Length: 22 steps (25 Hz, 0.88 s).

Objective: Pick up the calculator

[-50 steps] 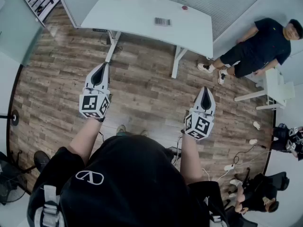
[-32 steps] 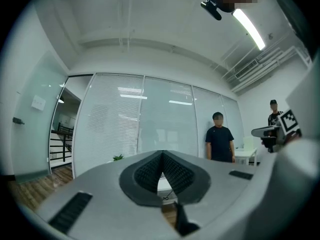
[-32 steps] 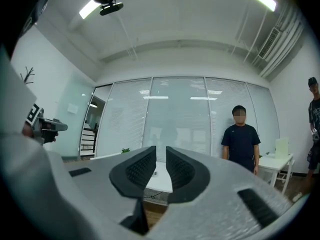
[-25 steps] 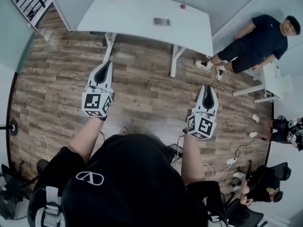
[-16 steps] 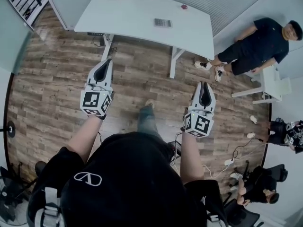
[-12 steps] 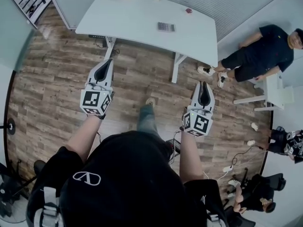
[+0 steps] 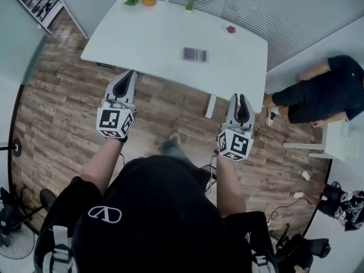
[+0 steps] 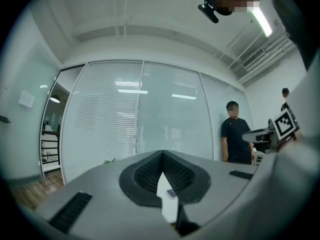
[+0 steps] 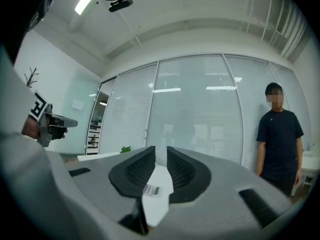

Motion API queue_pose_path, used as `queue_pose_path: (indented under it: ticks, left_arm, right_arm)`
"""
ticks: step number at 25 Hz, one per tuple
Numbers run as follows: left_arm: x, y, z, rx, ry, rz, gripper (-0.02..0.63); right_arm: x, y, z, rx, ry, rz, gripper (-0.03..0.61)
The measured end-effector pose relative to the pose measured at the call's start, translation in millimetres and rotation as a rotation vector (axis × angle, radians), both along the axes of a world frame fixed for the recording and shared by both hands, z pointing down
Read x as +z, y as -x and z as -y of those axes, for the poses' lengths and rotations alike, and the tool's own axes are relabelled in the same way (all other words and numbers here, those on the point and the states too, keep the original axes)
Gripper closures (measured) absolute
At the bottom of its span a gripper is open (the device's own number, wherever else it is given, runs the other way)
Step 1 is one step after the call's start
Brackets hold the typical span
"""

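Calculator lies flat near the middle of the white worktop, well apart from both claws. Left claw, held level by the worktop's near edge: jaws pressed together, empty. Right claw, likewise level: jaws slightly spread and opening, nothing between them.

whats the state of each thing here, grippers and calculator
calculator: lying flat on the white table, untouched
left gripper: jaw tips together, nothing held
right gripper: jaws slightly apart and opening, nothing between them
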<state>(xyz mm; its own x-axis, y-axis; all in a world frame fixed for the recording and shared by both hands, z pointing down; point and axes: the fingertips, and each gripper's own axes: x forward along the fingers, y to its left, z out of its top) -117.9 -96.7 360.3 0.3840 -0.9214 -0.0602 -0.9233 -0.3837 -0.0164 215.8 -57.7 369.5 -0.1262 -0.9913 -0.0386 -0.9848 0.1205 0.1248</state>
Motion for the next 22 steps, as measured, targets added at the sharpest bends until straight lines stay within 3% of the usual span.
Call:
queue_pose_path:
  ticks: [5,8,22]
  left_arm:
    - [2,-41,54,-0.005,0.003,0.021,0.609]
    - [5,-56,83,0.011,0.016,0.031,0.609]
    - [42,-57,215,0.088,0.088,-0.007,0.609]
  right_arm:
    - [6,-28,68,-0.041,0.007,-0.003,0.514]
    - [7,-34,99,-0.047,0.005,-0.003,0.571]
    - [71,-10,246,-0.086,0.169,-0.078,0.571]
